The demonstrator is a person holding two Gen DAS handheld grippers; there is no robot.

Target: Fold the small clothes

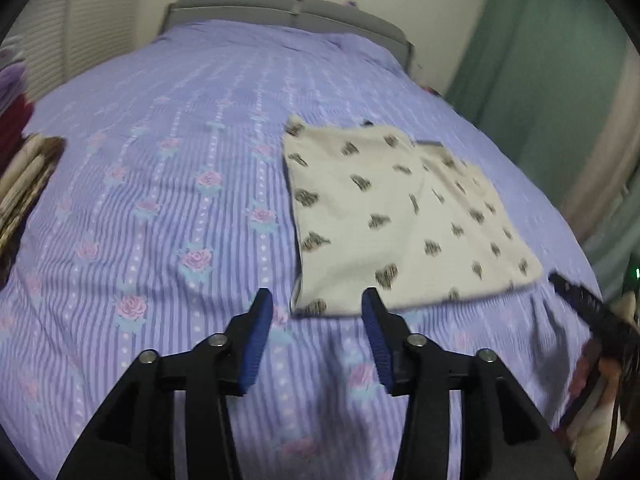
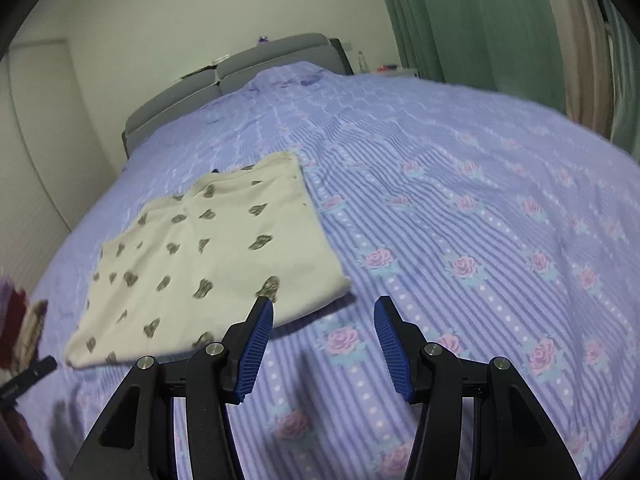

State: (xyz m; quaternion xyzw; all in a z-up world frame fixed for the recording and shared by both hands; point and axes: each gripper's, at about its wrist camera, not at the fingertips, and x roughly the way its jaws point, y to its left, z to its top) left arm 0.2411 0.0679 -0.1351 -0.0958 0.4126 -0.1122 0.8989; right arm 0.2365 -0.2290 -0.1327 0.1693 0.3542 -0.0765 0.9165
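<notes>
Left tool [image 1: 317,302]: jaws apart, nothing between them, held above the bed [image 1: 160,208] just short of the near edge of the folded garment [image 1: 400,216]. Right tool [image 2: 324,310]: jaws apart, empty, its left finger overlapping the garment's [image 2: 208,264] near right corner in view; contact can't be told. Garment: cream w/ dark motifs, lying flat on lilac striped, rose-print bedcover [image 2: 480,220]. Grey headboard [image 2: 240,68] at far end; green curtain [image 2: 460,20] to the right.

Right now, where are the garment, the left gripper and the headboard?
garment [image 1: 384,216], left wrist view, middle of the cream cloth.
left gripper [image 1: 318,340], left wrist view, gap between its open fingertips.
headboard [image 2: 248,68], right wrist view, grey padded top.
</notes>
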